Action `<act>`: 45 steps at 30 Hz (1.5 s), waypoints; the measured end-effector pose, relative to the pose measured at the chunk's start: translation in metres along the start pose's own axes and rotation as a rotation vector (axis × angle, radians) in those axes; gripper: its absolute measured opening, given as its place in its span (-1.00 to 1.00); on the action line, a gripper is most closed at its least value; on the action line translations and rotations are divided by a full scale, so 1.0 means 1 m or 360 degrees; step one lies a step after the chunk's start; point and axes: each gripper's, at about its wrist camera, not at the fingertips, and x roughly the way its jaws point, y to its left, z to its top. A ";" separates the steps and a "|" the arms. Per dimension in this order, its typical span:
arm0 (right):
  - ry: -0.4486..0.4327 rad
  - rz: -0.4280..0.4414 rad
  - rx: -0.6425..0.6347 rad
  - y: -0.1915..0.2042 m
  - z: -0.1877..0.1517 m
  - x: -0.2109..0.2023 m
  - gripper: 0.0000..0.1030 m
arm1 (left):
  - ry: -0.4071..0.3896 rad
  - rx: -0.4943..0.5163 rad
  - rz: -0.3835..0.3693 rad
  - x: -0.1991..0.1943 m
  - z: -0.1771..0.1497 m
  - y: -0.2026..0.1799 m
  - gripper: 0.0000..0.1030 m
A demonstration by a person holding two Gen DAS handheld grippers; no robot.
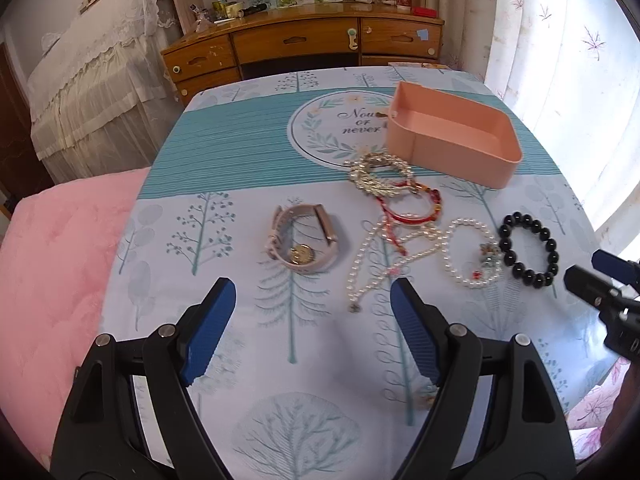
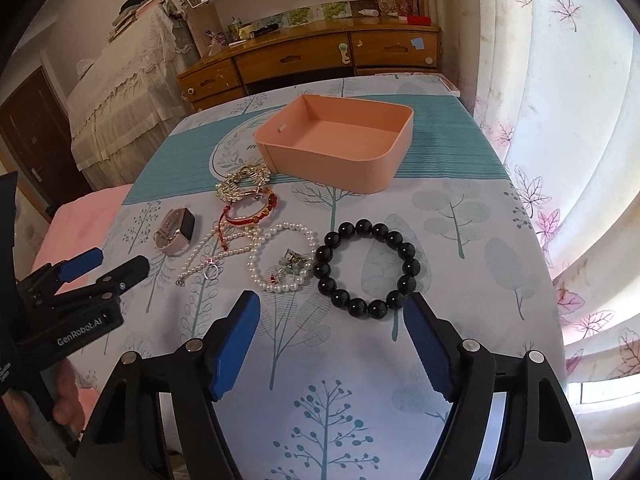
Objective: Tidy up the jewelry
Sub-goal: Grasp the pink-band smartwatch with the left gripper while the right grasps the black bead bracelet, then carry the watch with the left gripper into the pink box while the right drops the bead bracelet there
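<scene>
Table [image 1: 224,148], covered in a blue-and-white tree-print cloth: 6 pieces of jewelry and 1 box.

Pink box [image 1: 452,136] [image 2: 340,148]: far right of the table, open top, nothing seen inside.

Gold bracelet [image 1: 380,176] [image 2: 244,182]: just in front of the box's near left corner.

Red cord bracelet [image 1: 416,208] [image 2: 252,210]: touching the gold one on its near side.

Watch [image 1: 300,242] [image 2: 176,230]: pale strap, lying on its side, furthest left of the pieces.

Pearl necklace [image 1: 376,260] [image 2: 216,252]: loose strand, between the watch and the pearl bracelet.

Pearl bracelet [image 1: 472,256] [image 2: 280,260]: a small charm inside its ring.

Black bead bracelet [image 1: 528,250] [image 2: 366,268]: furthest right, just beside the pearl bracelet.

Left gripper [image 1: 312,296] [image 2: 116,264]: jaws apart, holding nothing, above the cloth near the watch.

Right gripper [image 2: 332,308] [image 1: 588,272]: jaws apart, holding nothing, just short of the black bead bracelet.
</scene>
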 end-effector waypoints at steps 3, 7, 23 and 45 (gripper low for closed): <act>0.0020 -0.0041 0.0011 -0.009 0.006 0.008 0.38 | -0.0006 0.0030 -0.0009 0.006 0.004 0.014 0.52; 0.0031 -0.0089 0.0024 -0.020 0.012 0.021 0.35 | -0.0005 0.0072 0.0007 0.017 0.008 0.026 0.51; 0.0092 -0.0175 0.0109 -0.049 0.029 0.064 0.27 | 0.0222 -0.0101 -0.0071 0.087 0.034 0.056 -0.17; 0.0151 -0.0227 0.0071 -0.039 0.038 0.102 -0.71 | 0.0405 -0.0296 -0.0190 0.131 0.052 0.067 -0.87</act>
